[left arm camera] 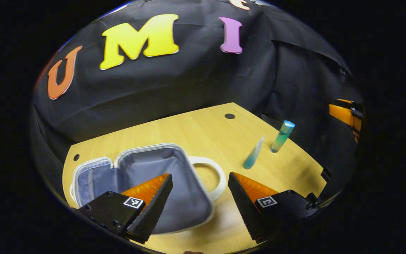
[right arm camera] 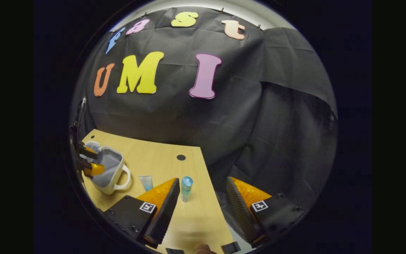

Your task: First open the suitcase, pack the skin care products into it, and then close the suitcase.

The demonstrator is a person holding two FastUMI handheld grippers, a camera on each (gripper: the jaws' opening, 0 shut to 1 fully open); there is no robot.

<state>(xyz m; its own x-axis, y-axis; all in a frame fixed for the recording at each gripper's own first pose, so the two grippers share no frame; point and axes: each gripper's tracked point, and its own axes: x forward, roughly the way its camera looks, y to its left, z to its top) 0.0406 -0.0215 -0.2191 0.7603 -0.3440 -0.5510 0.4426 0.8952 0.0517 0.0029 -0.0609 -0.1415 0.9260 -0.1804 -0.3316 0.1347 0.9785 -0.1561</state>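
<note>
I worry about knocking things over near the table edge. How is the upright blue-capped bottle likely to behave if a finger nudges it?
The bottle is tall and narrow on a small base, so it would probably tip easily. Being cylindrical, it may then roll across the smooth table, perhaps off the nearby edge. The right gripper is open beside it.

Both views face wall; share suitcase (left arm camera: 160, 183).

I see a brightly lit table (left arm camera: 203, 137) against dim cloth; edges bend with fisheye distortion, and the near table edge blurs.
</note>
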